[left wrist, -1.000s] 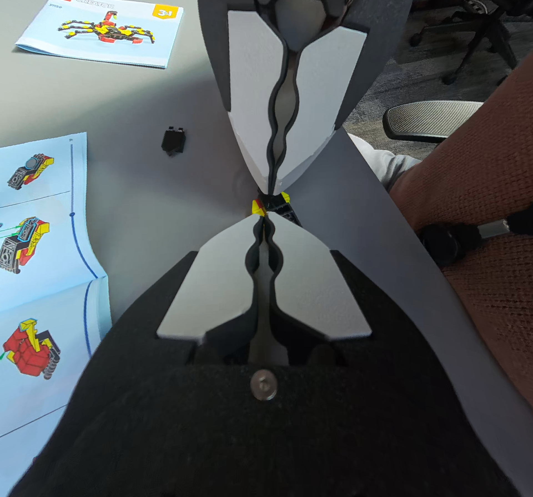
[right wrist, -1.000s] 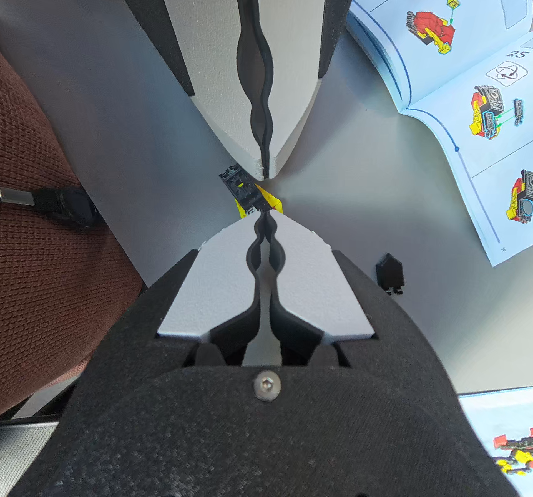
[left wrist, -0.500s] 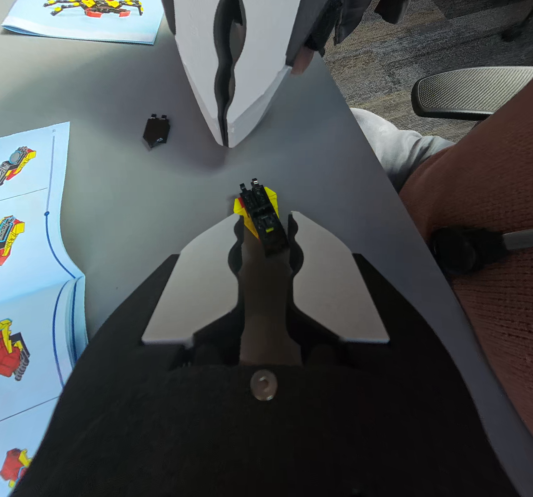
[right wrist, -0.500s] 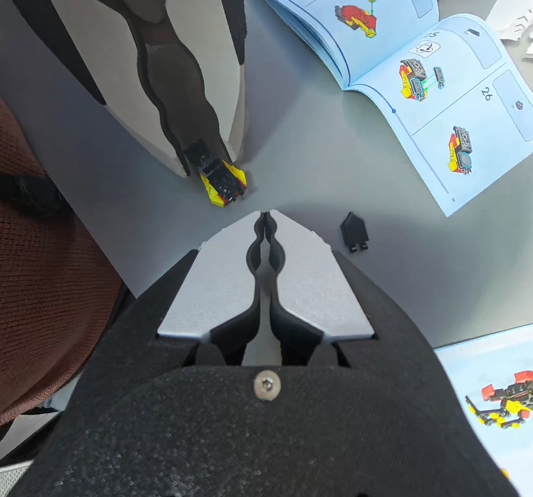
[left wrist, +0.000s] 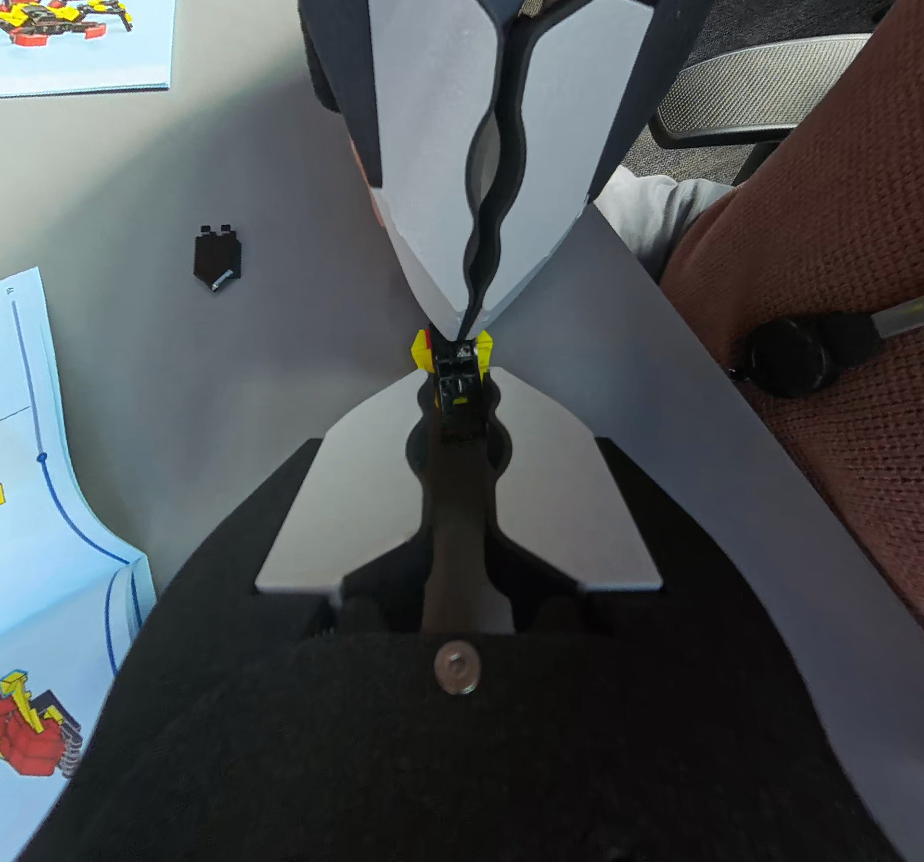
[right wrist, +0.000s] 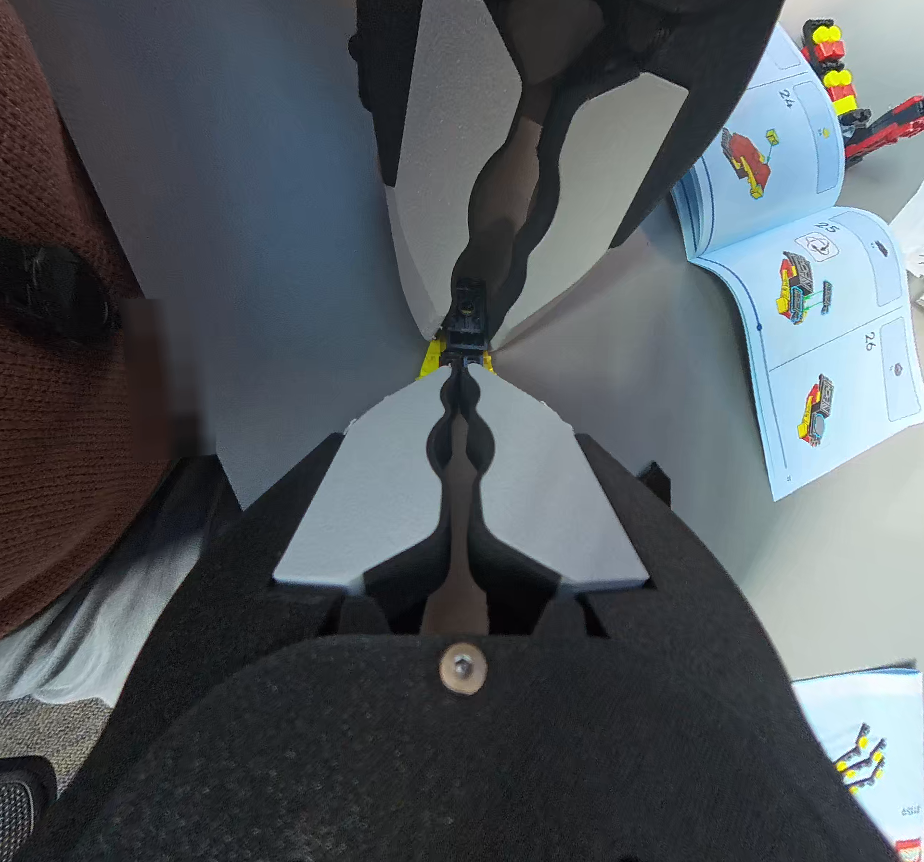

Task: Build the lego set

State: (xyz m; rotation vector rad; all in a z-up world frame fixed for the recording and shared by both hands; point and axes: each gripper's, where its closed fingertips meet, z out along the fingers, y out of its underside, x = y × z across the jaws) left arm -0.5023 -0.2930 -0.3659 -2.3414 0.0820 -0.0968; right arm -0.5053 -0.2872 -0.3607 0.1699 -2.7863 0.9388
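A small black and yellow Lego assembly (left wrist: 456, 390) sits between the jaws of my left gripper (left wrist: 458, 380), which is shut on it just above the grey table (left wrist: 250, 388). My right gripper (left wrist: 467, 335) comes from the far side, shut, with its tips against the assembly's free end. In the right wrist view my right gripper (right wrist: 460, 372) is shut and touches the assembly (right wrist: 467, 318), which my left gripper (right wrist: 465, 334) holds from above. A loose black piece (left wrist: 217, 258) lies on the table to the left.
An open instruction booklet (left wrist: 45, 563) lies at the left, also seen in the right wrist view (right wrist: 825, 318). A closed booklet (left wrist: 85, 13) lies at the far left. A red, yellow and black partial build (right wrist: 850, 83) stands beyond the booklet. A person's brown sleeve (left wrist: 825, 263) and the table edge are close by. My left and right fingertips are right by each other. The loose black piece (left wrist: 217, 258) is about 10 centimetres from both grippers' fingertips.
My right gripper, shut and apart from the assembly half a second ago, has come back and now touches its end. My left gripper still holds the assembly.
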